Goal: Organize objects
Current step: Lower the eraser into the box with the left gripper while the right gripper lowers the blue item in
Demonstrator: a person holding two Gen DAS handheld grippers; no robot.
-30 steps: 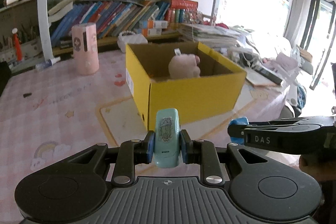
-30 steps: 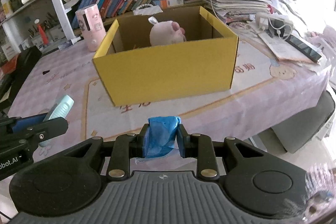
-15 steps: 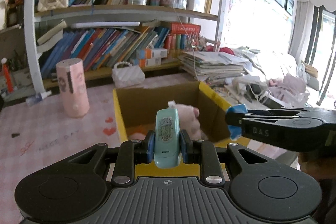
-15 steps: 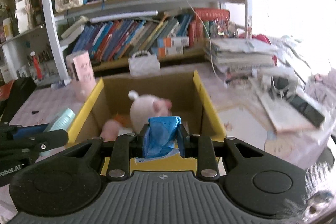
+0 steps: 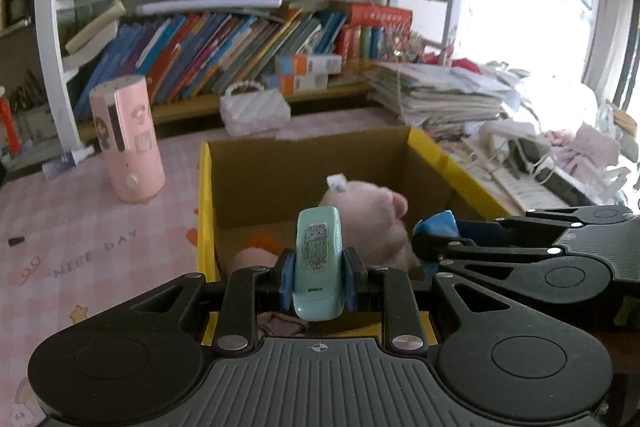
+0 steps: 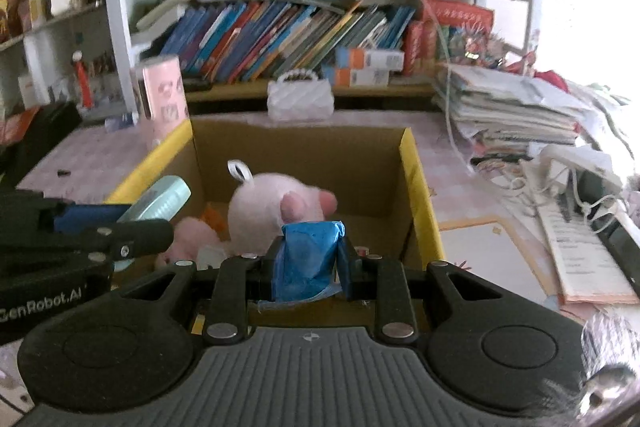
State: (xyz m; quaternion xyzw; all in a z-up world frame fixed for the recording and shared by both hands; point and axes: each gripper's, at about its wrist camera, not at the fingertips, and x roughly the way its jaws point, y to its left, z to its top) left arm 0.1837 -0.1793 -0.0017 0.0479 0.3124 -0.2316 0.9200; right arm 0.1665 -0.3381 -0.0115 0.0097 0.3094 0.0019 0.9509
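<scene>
My left gripper (image 5: 318,277) is shut on a mint-green stapler-like gadget (image 5: 318,259) with a jellyfish sticker, held over the near edge of the open yellow cardboard box (image 5: 206,195). My right gripper (image 6: 308,265) is shut on a crumpled blue packet (image 6: 306,259), also above the box's near edge (image 6: 416,187). Inside the box lie a pink plush pig (image 5: 368,215) (image 6: 276,207) and smaller pink and orange toys (image 6: 196,231). Each gripper shows in the other's view: the right one (image 5: 434,233) beside the pig, the left one (image 6: 160,203) at the box's left wall.
A pink cylinder (image 5: 126,139) stands left of the box on the pink checked tablecloth (image 5: 80,227). A white quilted purse (image 5: 254,109) sits behind the box. Bookshelves (image 5: 240,39) fill the back. Stacked papers (image 5: 436,95) and a power strip with cables (image 6: 576,163) crowd the right.
Both grippers have moved forward from in front of the box to over its near edge, each keeping its object. The box's inside has come into view.
</scene>
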